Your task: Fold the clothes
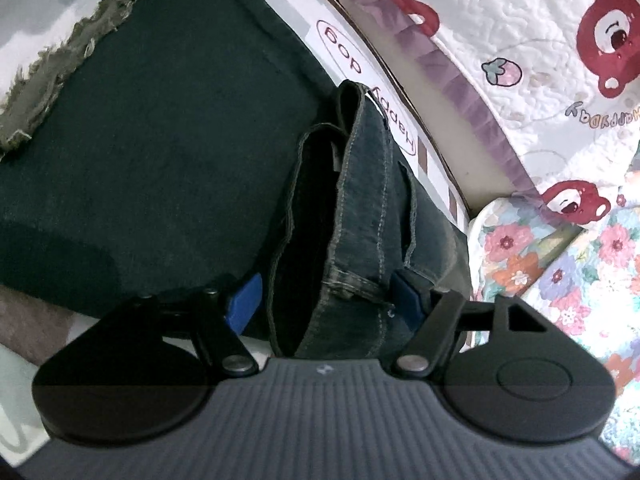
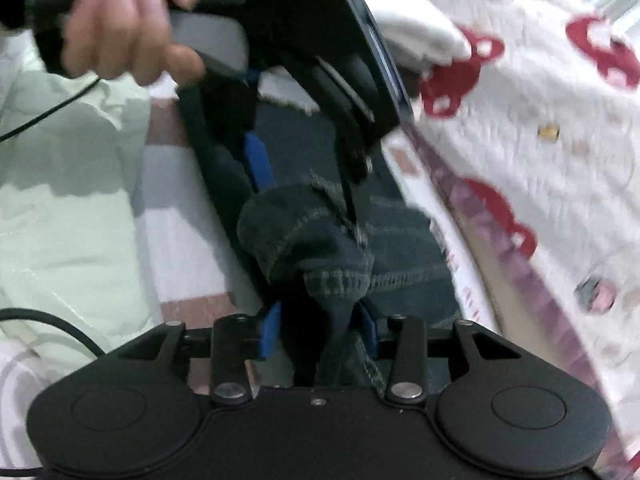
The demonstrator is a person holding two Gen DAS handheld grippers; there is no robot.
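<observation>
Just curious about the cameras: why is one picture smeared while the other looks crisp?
Right wrist view: motion blur smears the hand and the red-printed white quilt. Left wrist view: sharp stitching on the dark blue denim jeans; fisheye bends edges.

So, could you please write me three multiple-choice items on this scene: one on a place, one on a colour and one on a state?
1. Where is the jeans' waistband?
A. Between the blue pads of the left gripper
B. Draped over a chair
C. Inside a drawer

2. What colour are the bears on the white quilt?
A. Blue
B. Green
C. Red

3. How is the jeans' far hem?
A. Rolled up
B. Frayed
C. Neatly stitched

Key: 1 A, the denim stands between the two pads; 2 C, the bear prints are deep red; 3 B, loose threads fringe the edge.
</observation>
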